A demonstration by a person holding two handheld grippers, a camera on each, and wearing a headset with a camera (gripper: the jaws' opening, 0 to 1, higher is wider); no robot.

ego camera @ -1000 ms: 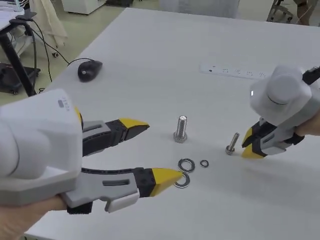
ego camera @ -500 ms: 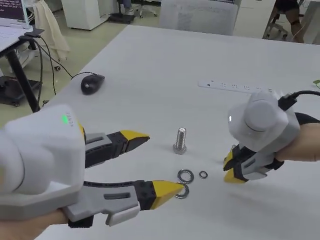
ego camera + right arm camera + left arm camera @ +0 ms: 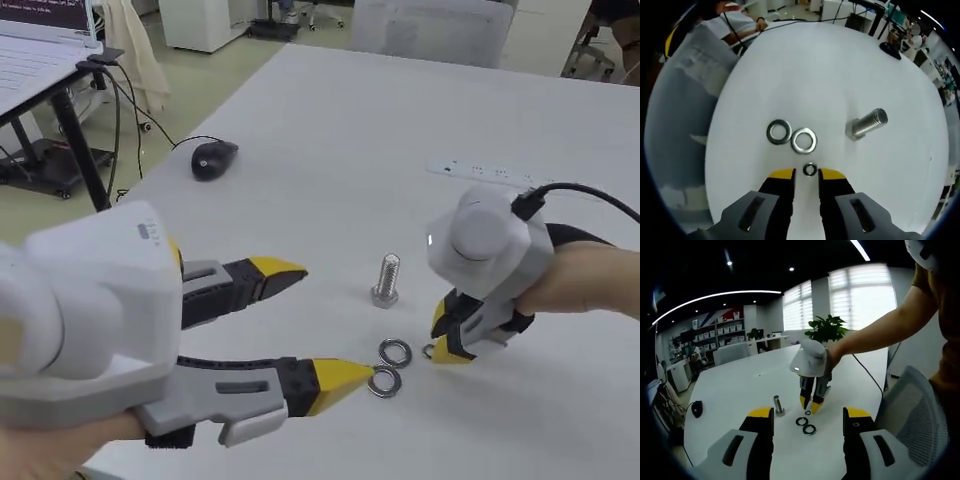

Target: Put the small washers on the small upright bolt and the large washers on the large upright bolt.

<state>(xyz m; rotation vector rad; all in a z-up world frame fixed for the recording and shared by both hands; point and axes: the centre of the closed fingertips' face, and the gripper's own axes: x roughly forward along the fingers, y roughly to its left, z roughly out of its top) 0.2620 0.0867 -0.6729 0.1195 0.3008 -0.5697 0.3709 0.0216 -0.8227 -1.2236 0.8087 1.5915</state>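
White table (image 3: 330, 130), steel washers (image 3: 395, 352) (ring-shaped), threaded bolt (image 3: 387, 280)

Camera positions.
In head view I look down on the desk (image 3: 330, 130) from above; right gripper view looks straight down, close; left gripper view sits farther back. All share the large bolt (image 3: 387, 279).

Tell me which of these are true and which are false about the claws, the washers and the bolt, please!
1. The left claw is wide open. True.
2. Both large washers are on the large bolt. False: they lie flat on the table beside it.
3. The small washer sits at the gap between the tips of the right claw. True.
4. The large bolt lies on its side. False: it stands upright, head down.
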